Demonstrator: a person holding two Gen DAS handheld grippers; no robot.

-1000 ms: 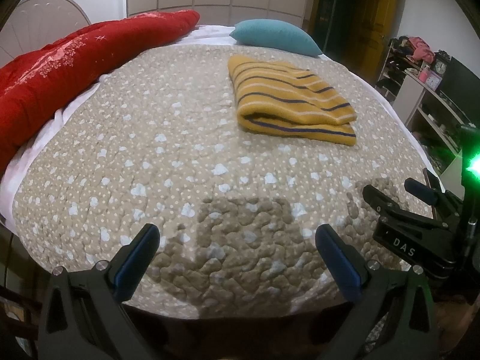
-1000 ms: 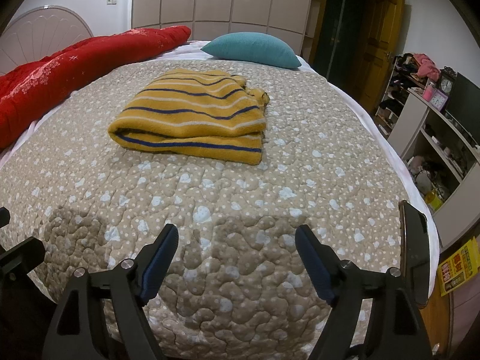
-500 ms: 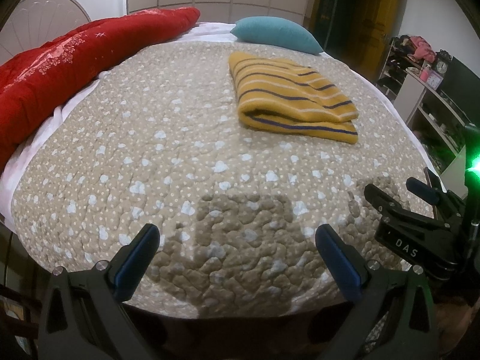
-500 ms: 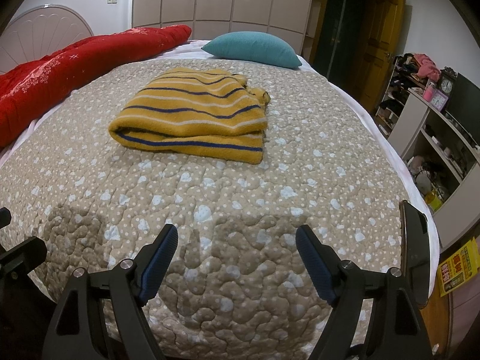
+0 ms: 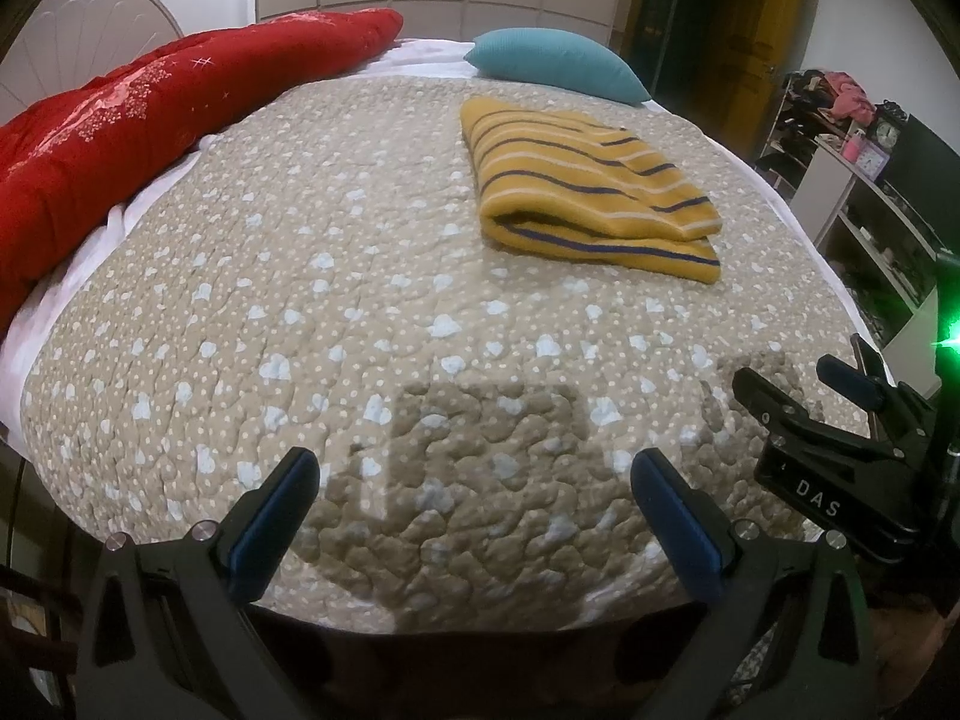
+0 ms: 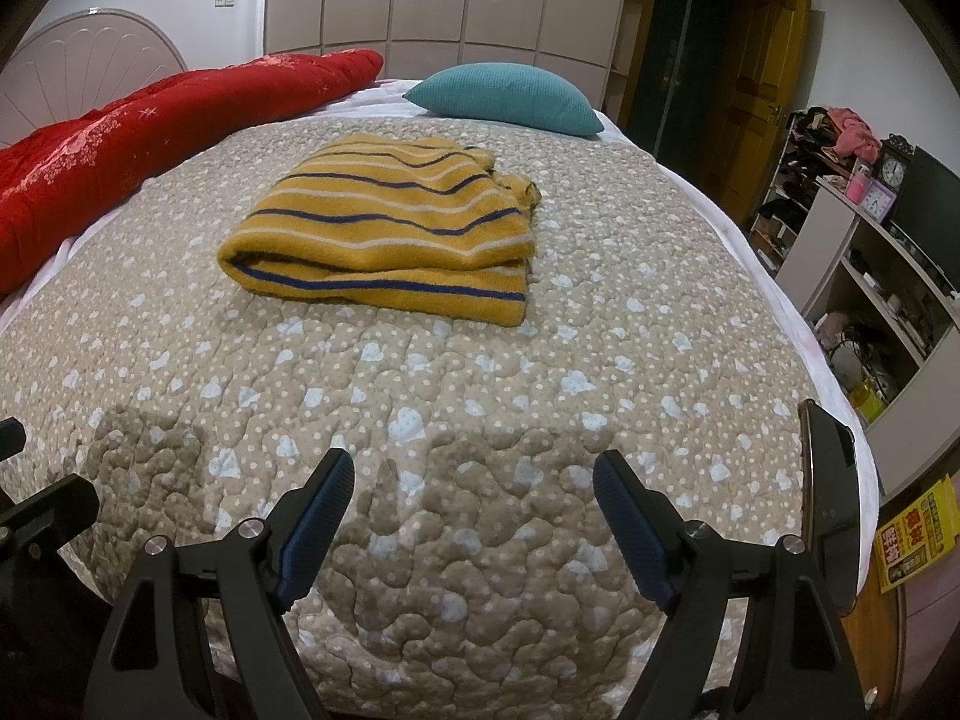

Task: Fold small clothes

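A yellow sweater with dark blue and white stripes [image 5: 585, 186] lies folded in a thick rectangle on the beige quilted bed [image 5: 336, 276]. It also shows in the right wrist view [image 6: 390, 228], at the middle of the bed. My left gripper [image 5: 474, 510] is open and empty over the bed's near edge, far from the sweater. My right gripper [image 6: 474, 510] is open and empty, also over the near edge. The right gripper also shows at the right of the left wrist view [image 5: 804, 384].
A red quilt [image 5: 138, 114] lies along the bed's left side. A teal pillow [image 6: 507, 97] sits at the far end. A white shelf unit with clutter [image 6: 870, 264] stands to the right of the bed. A phone [image 6: 831, 498] lies at the bed's right near corner.
Both grippers stay open and nearly still. The views have shifted only slightly; the sweater has not moved.
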